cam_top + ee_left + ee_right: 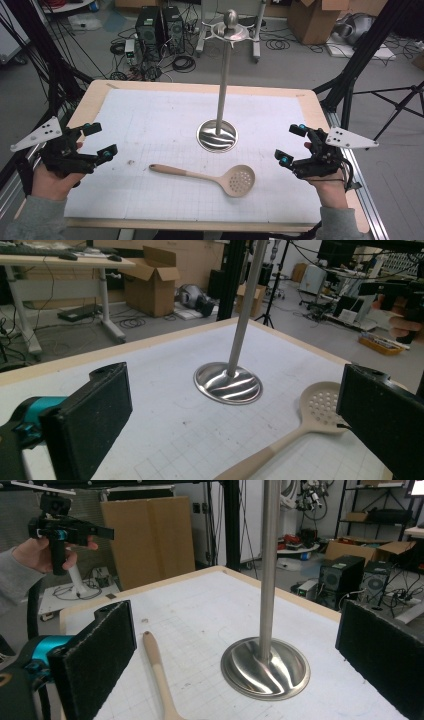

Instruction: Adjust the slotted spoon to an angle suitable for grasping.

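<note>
The left gripper (98,140) hangs above the left edge of the table (90,97), held in a hand (50,181) with a grey sleeve, and its fingers (95,415) stand wide apart with nothing between them. The right gripper (292,145) hangs above the right edge in the other hand (327,189), and its fingers (97,652) are likewise spread wide and empty.

Between the two grippers, well apart from both, a beige slotted spoon (210,176) lies flat on the white gridded mat (150,115) that covers the table. Its perforated bowl points toward the right gripper's fingers and its handle end points toward the left gripper's fingers. In the left gripper view the spoon's bowl sits just inside the right-hand finger, partly hidden behind it, with the handle running down toward the gap between the fingers. In the right gripper view only the handle shows, lying just beyond the left-hand finger.

Farther out from both pairs of fingers, past the spoon, a polished metal stand (218,135) rests upright on the mat: a round dished base, a tall thin pole, and a hooked ring with a ball at the top. The stand and the spoon are near each other but do not touch. In each gripper view the base lies ahead, between that gripper's fingers.

Beyond the table, the floor (300,65) carries cardboard boxes (315,20), computer towers (160,25) and loose cables.
</note>
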Demonstrator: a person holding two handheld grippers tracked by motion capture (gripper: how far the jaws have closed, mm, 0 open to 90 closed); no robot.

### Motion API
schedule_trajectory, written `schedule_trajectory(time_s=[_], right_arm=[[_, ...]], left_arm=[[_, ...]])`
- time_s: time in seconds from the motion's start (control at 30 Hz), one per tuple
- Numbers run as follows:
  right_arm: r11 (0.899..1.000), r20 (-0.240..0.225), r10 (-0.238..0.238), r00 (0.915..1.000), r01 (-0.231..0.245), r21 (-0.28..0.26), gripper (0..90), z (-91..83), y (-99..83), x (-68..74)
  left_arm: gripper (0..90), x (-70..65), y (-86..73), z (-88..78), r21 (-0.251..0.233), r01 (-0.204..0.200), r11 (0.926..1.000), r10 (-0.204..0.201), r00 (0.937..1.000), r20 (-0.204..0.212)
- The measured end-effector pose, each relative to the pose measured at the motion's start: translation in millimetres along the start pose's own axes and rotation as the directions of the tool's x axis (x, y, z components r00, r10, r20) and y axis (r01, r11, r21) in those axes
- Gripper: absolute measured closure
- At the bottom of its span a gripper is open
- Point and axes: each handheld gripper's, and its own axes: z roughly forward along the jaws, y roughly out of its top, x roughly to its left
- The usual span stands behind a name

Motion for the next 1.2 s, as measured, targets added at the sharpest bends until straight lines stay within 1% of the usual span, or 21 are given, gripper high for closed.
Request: schedule_trajectory(time_s=[0.2, 0.33, 0.37, 0.4, 0.43, 0.47, 0.57, 0.67, 0.7, 0.83, 0.87, 0.9, 0.97, 1.0, 1.03, 1.1, 1.13, 1.17, 1.2], right_arm=[[1.0, 0.003, 0.006, 1.0, -0.006, -0.004, 1.5, -1.1, -0.1, 0.0], [1.0, -0.007, -0.004, 1.0, 0.004, 0.004, 1.5, 0.9, 0.0, 1.8], [1.0, -0.012, -0.01, 0.9999, 0.01, 0.006, 1.5, 2.0, -0.1, 2.2], [1.0, -0.032, -0.015, 0.9994, 0.015, 0.008, 1.5, 3.0, -0.1, 3.3], [1.0, -0.032, -0.015, 0.9994, 0.015, 0.008, 1.5, 3.0, -0.1, 3.3], [1.0, -0.051, -0.013, 0.9986, 0.013, 0.0, 1.5, 3.2, 0.3, 3.1], [1.0, -0.069, -0.012, 0.9975, 0.011, -0.012, 1.5, 5.1, 0.6, 2.3], [1.0, -0.077, -0.02, 0.9968, 0.02, -0.007, 1.5, 8.2, 0.5, 2.8], [1.0, -0.084, -0.019, 0.9963, 0.019, 0.0, 1.5, 10.2, 0.3, 3.4], [0.999, -0.107, -0.044, 0.9933, 0.046, 0.014, 1.6, 23.7, -1.2, 6.2], [0.999, -0.107, -0.044, 0.9933, 0.046, 0.014, 1.6, 23.7, -1.2, 6.2], [0.999, -0.118, -0.043, 0.992, 0.046, 0.024, 1.9, 29.2, -2.2, 8.2], [0.999, -0.129, -0.045, 0.9907, 0.048, 0.025, 1.9, 35.1, -3.8, 9.9], [0.999, -0.129, -0.045, 0.9907, 0.048, 0.025, 1.9, 35.1, -3.8, 9.9], [0.998, -0.138, -0.047, 0.9893, 0.052, 0.039, 1.9, 40.5, -5.7, 11.2], [0.998, -0.143, -0.044, 0.9888, 0.051, 0.044, 1.9, 45.8, -7.8, 12.1], [0.998, -0.143, -0.044, 0.9888, 0.051, 0.044, 1.9, 45.8, -7.8, 12.1], [0.997, -0.148, -0.046, 0.988, 0.054, 0.049, 2.0, 51.4, -9.5, 12.1], [0.997, -0.151, -0.036, 0.9879, 0.045, 0.058, 2.0, 53.6, -10.2, 13.3]], left_arm=[[1.8, -1.4, -2.0, 3.8, 0.008, -0.014, 0.9999, 0.014, 0.9997, 0.019], [1.8, -1.8, -2.2, 3.4, 0.006, -0.02, 0.9998, 0.02, 0.9994, 0.029], [1.8, -2.3, -1.8, 2.7, 0.005, -0.022, 0.9997, 0.022, 0.9991, 0.035], [1.8, -3.5, -1.2, 1.7, -0.005, -0.029, 0.9996, 0.029, 0.9984, 0.048], [1.8, -3.5, -1.2, 1.7, -0.005, -0.029, 0.9996, 0.029, 0.9984, 0.048], [1.8, -4.0, -1.0, 0.9, -0.008, -0.036, 0.9993, 0.036, 0.9979, 0.054], [1.8, -3.2, -2.1, 0.2, -0.003, -0.037, 0.9993, 0.037, 0.9982, 0.047], [1.8, -2.1, -3.3, -0.6, 0.0, -0.034, 0.9994, 0.034, 0.9985, 0.043], [1.8, -1.6, -3.9, -1.0, 0.003, -0.032, 0.9995, 0.032, 0.9987, 0.04], [1.8, -0.9, -5.3, -3.2, 0.004, -0.028, 0.9996, 0.028, 0.9989, 0.037], [1.8, -0.9, -5.3, -3.2, 0.004, -0.028, 0.9996, 0.028, 0.9989, 0.037], [1.8, -0.8, -5.2, -3.8, 0.001, -0.026, 0.9997, 0.026, 0.9989, 0.038], [1.8, -0.5, -5.4, -4.2, 0.001, -0.025, 0.9997, 0.025, 0.999, 0.038], [1.8, -0.5, -5.4, -4.2, 0.001, -0.025, 0.9997, 0.025, 0.999, 0.038], [1.8, -0.2, -6.1, -4.6, 0.002, -0.023, 0.9997, 0.023, 0.999, 0.038], [1.8, -0.1, -7.0, -5.3, 0.005, -0.022, 0.9997, 0.022, 0.9991, 0.037], [1.8, -0.1, -7.0, -5.3, 0.005, -0.022, 0.9997, 0.022, 0.9991, 0.037], [1.8, -0.2, -7.9, -6.9, 0.009, -0.021, 0.9997, 0.021, 0.9992, 0.033], [1.8, -0.2, -7.9, -6.9, 0.009, -0.021, 0.9997, 0.021, 0.9992, 0.033]])
